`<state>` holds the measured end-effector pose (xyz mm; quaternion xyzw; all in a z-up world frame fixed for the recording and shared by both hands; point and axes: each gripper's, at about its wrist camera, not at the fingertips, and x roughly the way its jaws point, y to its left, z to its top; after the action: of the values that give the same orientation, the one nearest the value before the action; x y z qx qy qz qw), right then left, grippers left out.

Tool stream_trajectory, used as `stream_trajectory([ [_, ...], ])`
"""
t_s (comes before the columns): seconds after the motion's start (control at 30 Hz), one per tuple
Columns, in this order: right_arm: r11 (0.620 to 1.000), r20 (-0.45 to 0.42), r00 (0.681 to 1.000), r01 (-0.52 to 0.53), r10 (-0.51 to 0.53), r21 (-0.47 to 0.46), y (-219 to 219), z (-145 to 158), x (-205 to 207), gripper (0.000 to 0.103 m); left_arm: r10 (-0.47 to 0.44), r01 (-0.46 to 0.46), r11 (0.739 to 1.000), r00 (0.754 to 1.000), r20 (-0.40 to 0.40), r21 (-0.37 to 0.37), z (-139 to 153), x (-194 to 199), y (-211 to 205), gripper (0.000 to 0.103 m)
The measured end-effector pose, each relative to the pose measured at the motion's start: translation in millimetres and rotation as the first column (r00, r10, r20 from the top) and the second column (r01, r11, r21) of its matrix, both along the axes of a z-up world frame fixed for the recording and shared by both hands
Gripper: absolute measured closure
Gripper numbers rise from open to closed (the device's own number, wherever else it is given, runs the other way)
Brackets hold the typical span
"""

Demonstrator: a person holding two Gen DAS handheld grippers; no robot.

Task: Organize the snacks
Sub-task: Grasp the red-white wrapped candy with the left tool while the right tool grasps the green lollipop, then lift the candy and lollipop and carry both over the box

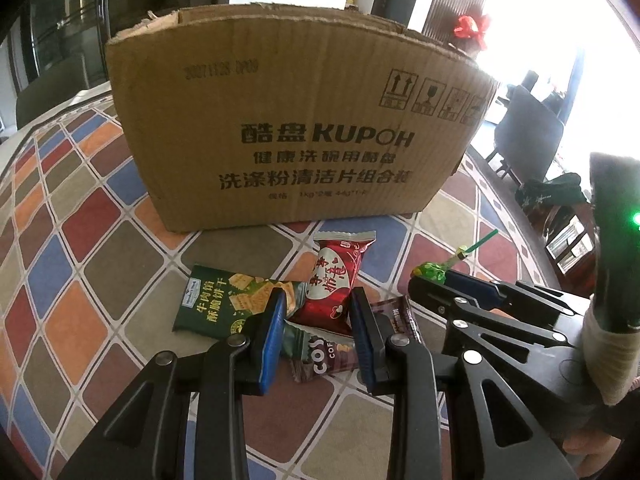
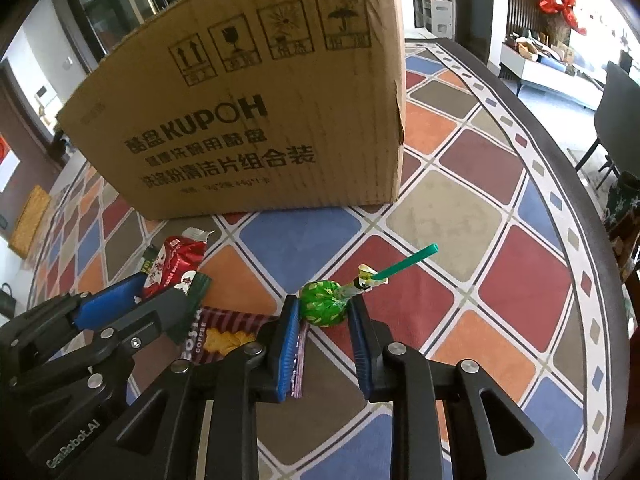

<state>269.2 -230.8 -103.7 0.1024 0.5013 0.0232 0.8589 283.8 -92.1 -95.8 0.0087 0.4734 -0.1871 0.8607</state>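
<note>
My left gripper (image 1: 318, 300) is shut on the lower end of a red snack packet (image 1: 336, 276), which lies on a small pile. Under it are a green cracker packet (image 1: 224, 300) and a brown Costa coffee packet (image 1: 332, 362). To the right, my right gripper (image 2: 324, 308) is shut on the round head of a green lollipop (image 2: 322, 306); its green stick (image 2: 404, 262) points up and to the right. The same lollipop (image 1: 432, 272) shows at the right gripper's tips in the left wrist view. A tall open-topped cardboard box (image 1: 300, 120) stands just behind the snacks.
The round table carries a checked cloth (image 2: 440, 216) of red, blue, orange and grey diamonds, and its dark edge (image 2: 560, 184) curves down the right side. A dark chair (image 2: 616, 104) stands beyond that edge. The cloth right of the box is bare.
</note>
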Motion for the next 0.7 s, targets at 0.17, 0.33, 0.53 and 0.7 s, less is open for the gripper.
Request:
stream_trajectory([
  [0.17, 1.000, 0.035, 0.999, -0.005, 0.005, -0.002, 2.9, 15.3, -9.6, 0.077, 0.004, -0.004, 1.000, 1.000, 0.027, -0.013, 12.4, -8.0, 3.9, 0.071],
  [0.33, 1.000, 0.081, 0.997, -0.005, 0.004, 0.008, 3.4, 35.8, -18.1, 0.077, 0.013, -0.010, 0.999, 0.998, 0.063, -0.038, 30.6, -16.8, 10.5, 0.071],
  [0.53, 1.000, 0.163, 0.987, -0.012, 0.011, 0.004, 4.5, 67.9, -24.9, 0.077, 0.028, -0.020, 0.998, 0.992, 0.126, -0.061, 61.6, -21.6, 19.0, 0.071],
  [0.7, 1.000, 0.235, 0.972, -0.025, 0.024, 0.000, 7.7, 97.9, -26.6, 0.077, 0.042, -0.028, 0.997, 0.981, 0.189, -0.072, 88.9, -22.2, 26.2, 0.071],
])
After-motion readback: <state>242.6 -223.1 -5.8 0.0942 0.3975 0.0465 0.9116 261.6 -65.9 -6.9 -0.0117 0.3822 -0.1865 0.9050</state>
